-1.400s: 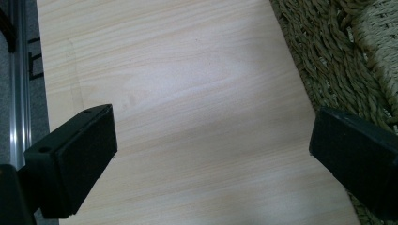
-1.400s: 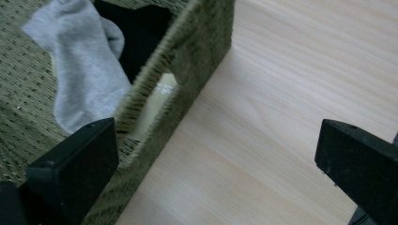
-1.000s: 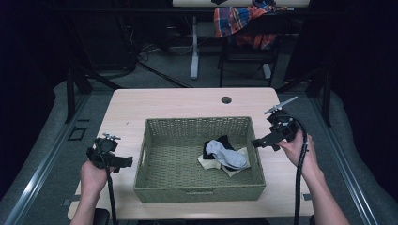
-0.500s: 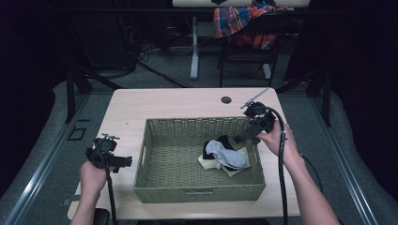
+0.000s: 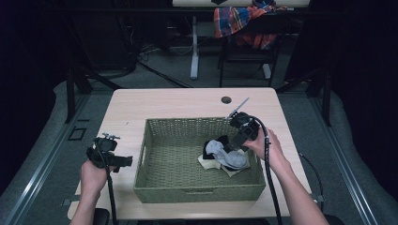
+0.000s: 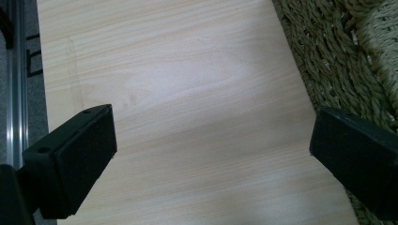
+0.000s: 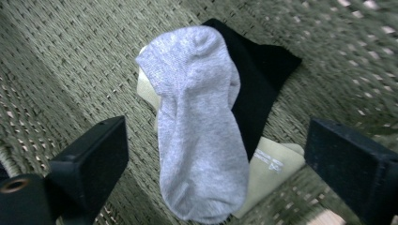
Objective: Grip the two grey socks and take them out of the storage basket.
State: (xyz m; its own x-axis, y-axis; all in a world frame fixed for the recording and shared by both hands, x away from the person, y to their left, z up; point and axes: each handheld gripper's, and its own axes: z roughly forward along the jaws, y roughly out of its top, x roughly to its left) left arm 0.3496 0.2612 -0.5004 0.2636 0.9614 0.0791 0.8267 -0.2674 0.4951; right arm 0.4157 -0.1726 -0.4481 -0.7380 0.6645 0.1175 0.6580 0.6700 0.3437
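Observation:
A green woven basket [image 5: 197, 123] stands on the pale wooden table [image 5: 187, 101]. Inside at its right lie a grey sock [image 5: 226, 155], a black sock [image 5: 210, 145] and a cream sock [image 5: 205, 162], piled together. My right gripper [image 5: 231, 146] hangs just above the pile. Its jaws have just been closing a little but still stand wide, and the grey sock [image 7: 197, 126] lies below and between them, untouched, over the black sock [image 7: 260, 79] and cream sock [image 7: 272, 168]. My left gripper [image 5: 123, 161] is open over bare table [image 6: 187, 93], left of the basket [image 6: 338, 61].
A small dark round hole [image 5: 226, 100] sits in the table behind the basket. Beyond the table stands a chair with a plaid cloth [image 5: 244, 18]. A metal rail [image 6: 16, 93] runs along the table's left side.
My right gripper has moved left and down, from beside the basket's right rim to over the socks inside it. The left hand has stayed put.

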